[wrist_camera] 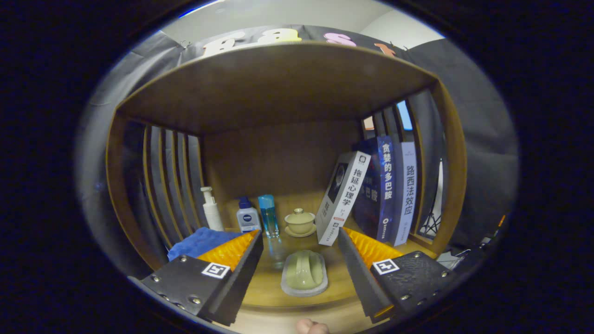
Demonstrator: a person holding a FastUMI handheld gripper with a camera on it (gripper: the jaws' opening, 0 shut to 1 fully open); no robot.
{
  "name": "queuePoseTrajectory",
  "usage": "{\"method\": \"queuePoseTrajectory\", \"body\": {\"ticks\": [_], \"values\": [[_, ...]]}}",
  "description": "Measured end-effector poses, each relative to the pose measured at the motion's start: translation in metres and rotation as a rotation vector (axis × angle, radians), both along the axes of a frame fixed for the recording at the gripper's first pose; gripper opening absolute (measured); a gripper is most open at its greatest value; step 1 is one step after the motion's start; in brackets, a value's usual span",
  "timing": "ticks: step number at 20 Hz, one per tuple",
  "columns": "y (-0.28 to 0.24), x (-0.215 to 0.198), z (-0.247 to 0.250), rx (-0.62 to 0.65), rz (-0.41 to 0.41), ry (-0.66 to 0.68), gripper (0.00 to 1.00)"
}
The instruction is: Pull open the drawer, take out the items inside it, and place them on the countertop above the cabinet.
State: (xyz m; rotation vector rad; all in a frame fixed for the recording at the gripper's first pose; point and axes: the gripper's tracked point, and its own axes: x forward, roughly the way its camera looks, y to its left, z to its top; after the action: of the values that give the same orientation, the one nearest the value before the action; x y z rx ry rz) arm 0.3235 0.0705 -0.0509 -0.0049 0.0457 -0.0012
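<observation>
My gripper (300,239) stands open in front of a wooden cabinet shelf (278,93), its fingers spread wide and holding nothing. Between the fingers, on the wooden countertop (264,287), lies a pale green soap-shaped piece on a grey dish (304,274). Beyond the fingertips a small green lidded cup on a saucer (300,221) sits further back on the shelf. The drawer is hidden from this angle.
At the back left stand a white pump bottle (211,208), a small blue-capped bottle (248,215) and a clear blue bottle (269,215). A blue cloth (199,241) lies behind the left finger. Three books (371,195) lean at the right. Part of a hand (312,327) shows below.
</observation>
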Motion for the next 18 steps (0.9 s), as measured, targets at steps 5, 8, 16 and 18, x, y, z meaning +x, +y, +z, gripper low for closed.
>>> {"method": "queuePoseTrajectory", "body": {"ticks": [5,8,16,18], "values": [[0.009,-0.065,0.022,0.006,0.013,-0.009,0.96],[0.014,-0.11,0.026,-0.005,0.043,-0.01,0.98],[0.013,-0.219,0.004,0.01,0.109,-0.028,0.98],[0.01,-0.24,-0.01,0.018,0.123,-0.026,0.98]]}}
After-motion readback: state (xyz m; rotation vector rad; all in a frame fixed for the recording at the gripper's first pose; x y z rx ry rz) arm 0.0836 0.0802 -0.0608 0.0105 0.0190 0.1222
